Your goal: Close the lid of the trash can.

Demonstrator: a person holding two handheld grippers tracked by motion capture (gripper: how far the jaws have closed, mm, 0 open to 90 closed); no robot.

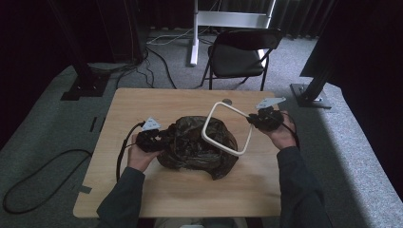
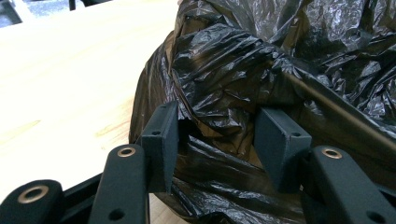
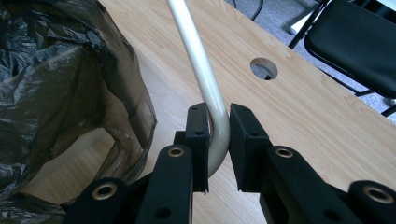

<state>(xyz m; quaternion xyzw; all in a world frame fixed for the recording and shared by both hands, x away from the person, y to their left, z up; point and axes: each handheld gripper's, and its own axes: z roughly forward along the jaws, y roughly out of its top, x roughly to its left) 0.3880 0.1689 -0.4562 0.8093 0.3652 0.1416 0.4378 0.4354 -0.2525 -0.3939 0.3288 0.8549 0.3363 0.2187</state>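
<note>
At the left, the left gripper (image 1: 151,137) presses into the crumpled black plastic bag (image 1: 197,145) lying mid-surface (image 1: 142,104); its jaws stand apart with a bulge of the film between them, not pinched. At the right, the right gripper (image 3: 218,140) has its 2 jaws clamped on a corner of the cream frame (image 1: 227,127), which tilts up over the bag.

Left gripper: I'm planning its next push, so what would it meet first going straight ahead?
The left gripper would probably meet the crumpled black plastic bag at once; folds already sit between its open jaws.
</note>
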